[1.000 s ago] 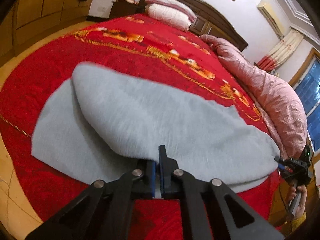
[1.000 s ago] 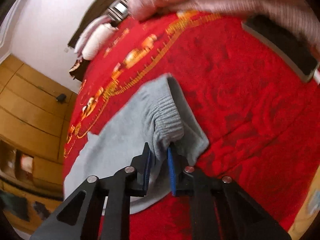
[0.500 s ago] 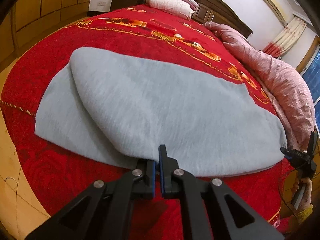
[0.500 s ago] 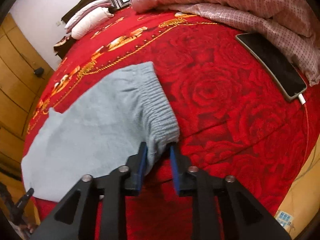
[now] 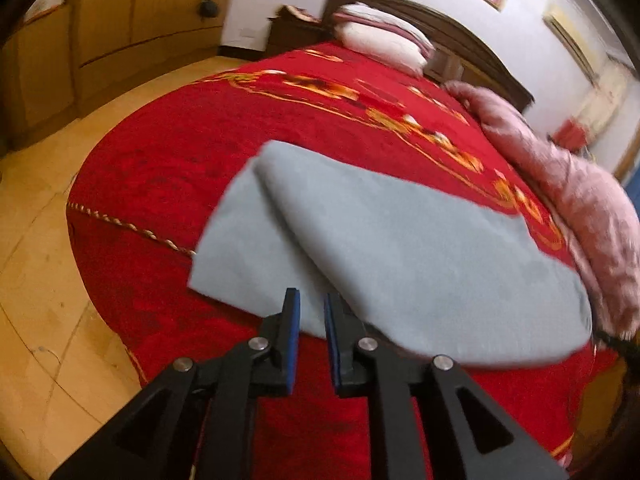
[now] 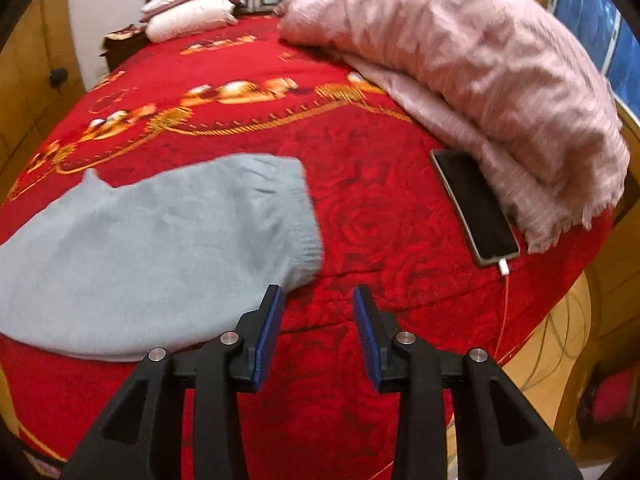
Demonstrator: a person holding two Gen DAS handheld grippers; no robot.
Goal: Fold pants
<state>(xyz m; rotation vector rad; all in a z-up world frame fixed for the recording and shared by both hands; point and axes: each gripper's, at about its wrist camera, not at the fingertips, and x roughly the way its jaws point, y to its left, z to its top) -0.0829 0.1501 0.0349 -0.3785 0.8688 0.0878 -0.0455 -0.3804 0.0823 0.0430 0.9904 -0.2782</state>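
Note:
Grey pants [image 5: 400, 248] lie folded lengthwise on the red bedspread [image 5: 168, 160], one leg stacked on the other with the lower leg showing at the left. My left gripper [image 5: 311, 304] hovers open at their near edge with nothing between its blue pads. In the right wrist view the ribbed waistband end of the pants [image 6: 160, 248] lies flat. My right gripper [image 6: 318, 300] stands wide open just right of the waistband corner, holding nothing.
A pink quilt [image 6: 480, 68] is heaped along the bed's right side. A black phone [image 6: 474, 204] on a white charging cable lies beside it. Pillows [image 5: 380, 36] rest by the dark headboard. Wooden floor [image 5: 36, 264] and wardrobes are to the left.
Both grippers have opened and let go of the pants, which now lie flat. Both have pulled back a little from the cloth's near edge.

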